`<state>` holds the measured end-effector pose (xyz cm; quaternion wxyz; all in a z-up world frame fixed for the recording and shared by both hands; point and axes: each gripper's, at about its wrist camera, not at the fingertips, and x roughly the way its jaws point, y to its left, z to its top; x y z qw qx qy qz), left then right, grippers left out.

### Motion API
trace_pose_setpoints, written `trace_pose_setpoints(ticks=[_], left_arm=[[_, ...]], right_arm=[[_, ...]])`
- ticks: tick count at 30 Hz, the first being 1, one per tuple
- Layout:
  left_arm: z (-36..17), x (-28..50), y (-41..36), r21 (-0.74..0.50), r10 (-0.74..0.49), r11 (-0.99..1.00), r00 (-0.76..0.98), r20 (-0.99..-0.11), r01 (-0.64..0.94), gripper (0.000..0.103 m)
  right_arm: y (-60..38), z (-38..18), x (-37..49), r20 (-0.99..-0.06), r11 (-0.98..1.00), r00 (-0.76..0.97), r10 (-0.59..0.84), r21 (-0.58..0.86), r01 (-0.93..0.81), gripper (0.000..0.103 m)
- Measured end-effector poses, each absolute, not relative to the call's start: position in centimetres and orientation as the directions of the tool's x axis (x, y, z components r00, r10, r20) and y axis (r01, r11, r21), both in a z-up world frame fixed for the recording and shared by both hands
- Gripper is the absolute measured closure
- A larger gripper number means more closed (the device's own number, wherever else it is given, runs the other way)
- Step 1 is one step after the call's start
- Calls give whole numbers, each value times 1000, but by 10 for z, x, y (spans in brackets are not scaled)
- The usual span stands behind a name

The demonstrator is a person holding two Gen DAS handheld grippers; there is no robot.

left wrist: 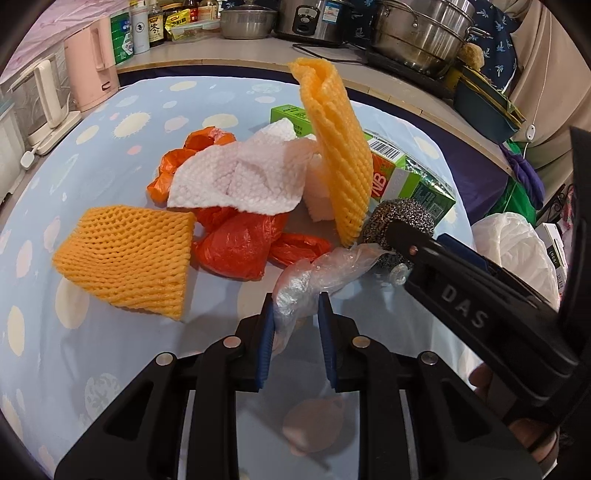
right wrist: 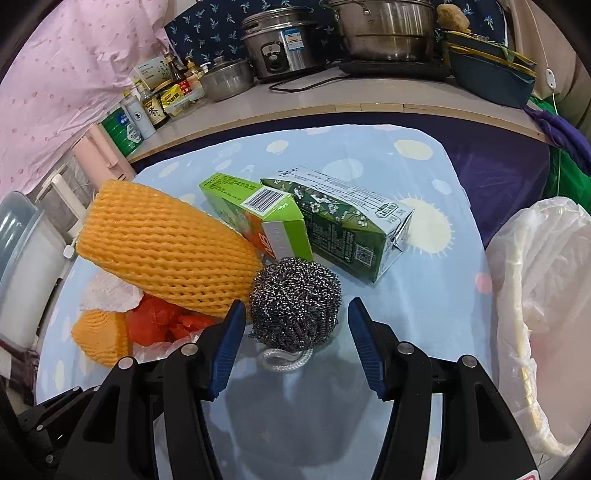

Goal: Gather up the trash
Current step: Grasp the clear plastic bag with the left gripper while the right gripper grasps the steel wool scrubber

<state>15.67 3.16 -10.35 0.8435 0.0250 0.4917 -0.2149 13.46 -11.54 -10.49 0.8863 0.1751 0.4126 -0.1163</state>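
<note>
Trash lies heaped on the blue spotted tablecloth [left wrist: 122,99] in front of me. My left gripper [left wrist: 295,314] has its blue pads pressed onto a crumpled clear plastic wrapper [left wrist: 314,280], which runs up from between the fingers toward the pile. Left of it lies a flat orange foam net [left wrist: 125,258]; beyond that sit red plastic bags [left wrist: 236,247] with a white paper towel [left wrist: 236,177] draped over them. A second orange foam net [left wrist: 336,155] stands tilted at the far side of the heap, leaning in front of the green cartons.

My right gripper [right wrist: 297,325] comes in from the right, fingers spread, with the steel wool scrubber [right wrist: 295,299] between the two blue pads; I see a gap on the right pad's side, and the left pad sits just beside the ball, so nothing is pinched. The scrubber's white loop [right wrist: 284,358] lies on the cloth at its near side. Just beyond the scrubber a light green carton with a barcode [right wrist: 258,210] lies beside a dark green flowered carton [right wrist: 351,229], the two touching. At the right edge stands a bin lined with a white plastic bag [right wrist: 546,295], near the table. On the far counter stand a rice cooker [right wrist: 280,44] and steel pots [right wrist: 388,26].
</note>
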Motion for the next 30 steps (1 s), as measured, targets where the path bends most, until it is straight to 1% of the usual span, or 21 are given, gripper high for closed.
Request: trace_pose_setpoints(ticks=[3, 7, 8, 10, 16, 17, 19, 24, 26, 27, 29, 30], left_arm=[[-103, 154, 33, -164, -332, 909, 429, -840, 383, 81], [-101, 151, 34, -158, -326, 912, 437, -839, 378, 81], [-100, 150, 34, -156, -325, 913, 439, -838, 377, 81], [-97, 147, 35, -155, -324, 913, 443, -836, 376, 81], [-86, 137, 32, -142, -328, 910, 464, -823, 390, 81], [-85, 135, 31, -140, -328, 909, 466, -821, 392, 81], [-81, 130, 30, -139, -331, 908, 472, -817, 396, 81], [-74, 119, 27, -133, -337, 903, 482, -809, 408, 81], [-72, 115, 26, -131, -336, 903, 484, -808, 409, 81], [-72, 113, 26, -130, -336, 903, 484, -808, 409, 81], [-72, 112, 27, -128, -332, 905, 485, -809, 406, 81], [-72, 112, 27, -127, -330, 906, 486, -809, 403, 81]], right_arm=[[-116, -111, 138, -780, 907, 625, -46, 230, 354, 47], [-118, -112, 133, -778, 902, 627, -28, 250, 351, 59], [-118, -110, 130, -776, 904, 631, -27, 251, 347, 61], [-118, -107, 124, -769, 903, 638, -26, 256, 344, 69], [-125, -92, 99, -746, 892, 666, -31, 280, 355, 81], [-127, -90, 96, -742, 891, 669, -31, 283, 355, 84], [-129, -87, 89, -740, 891, 673, -27, 287, 352, 101], [-134, -88, 76, -745, 889, 667, -24, 290, 356, 101], [-133, -89, 73, -748, 890, 663, -20, 290, 353, 98], [-133, -89, 71, -743, 889, 668, -30, 286, 358, 95], [-131, -86, 71, -740, 890, 671, -46, 274, 364, 72], [-130, -85, 72, -736, 889, 674, -59, 268, 371, 49]])
